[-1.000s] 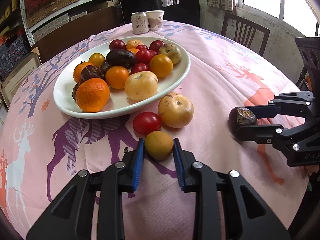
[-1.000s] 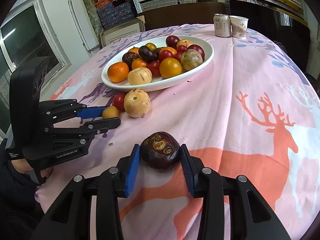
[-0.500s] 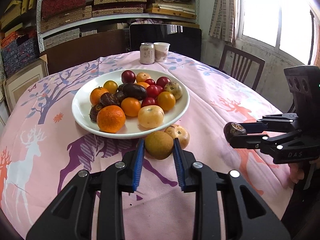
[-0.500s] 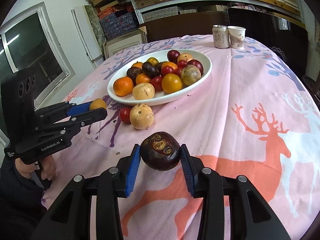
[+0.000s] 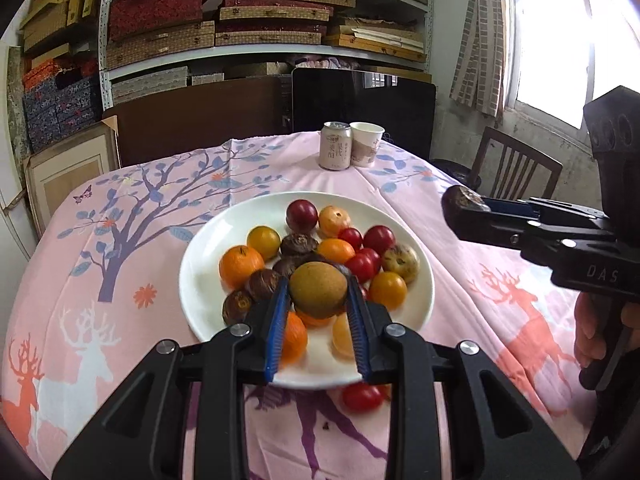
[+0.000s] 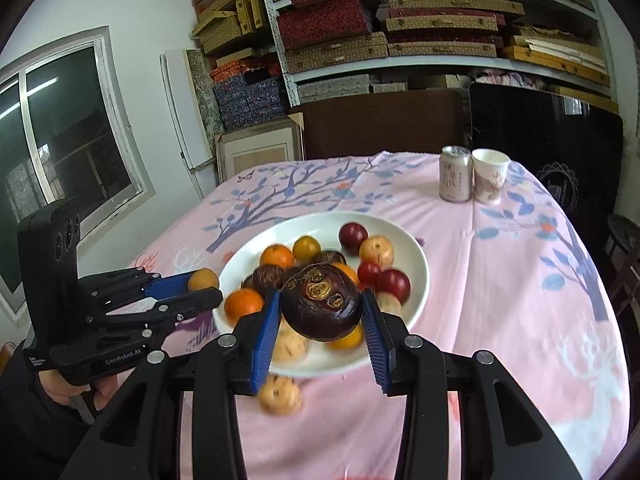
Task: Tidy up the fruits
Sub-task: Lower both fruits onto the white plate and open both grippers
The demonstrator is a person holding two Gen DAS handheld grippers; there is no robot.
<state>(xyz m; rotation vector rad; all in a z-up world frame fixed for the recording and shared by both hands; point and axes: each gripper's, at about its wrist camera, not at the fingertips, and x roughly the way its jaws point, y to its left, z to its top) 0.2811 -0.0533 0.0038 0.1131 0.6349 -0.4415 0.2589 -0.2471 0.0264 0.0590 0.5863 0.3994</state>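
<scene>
My left gripper (image 5: 318, 300) is shut on a round brown-yellow fruit (image 5: 318, 290) and holds it in the air over the near side of the white plate (image 5: 200, 264) of mixed fruits. My right gripper (image 6: 322, 312) is shut on a dark purple wrinkled fruit (image 6: 322, 306), raised above the plate's (image 6: 416, 276) near edge. The left gripper also shows in the right wrist view (image 6: 200, 284), left of the plate. The right gripper shows in the left wrist view (image 5: 466, 208), right of the plate.
A red tomato (image 5: 362, 397) and a pale yellow fruit (image 6: 279, 396) lie on the pink tablecloth just in front of the plate. A drink can (image 5: 335, 151) and a paper cup (image 5: 366, 144) stand at the table's far edge. A chair (image 5: 516, 168) stands at the right.
Both grippers have lifted their fruits off the tablecloth and moved up and toward the plate. The left one now hangs over the plate's near side.
</scene>
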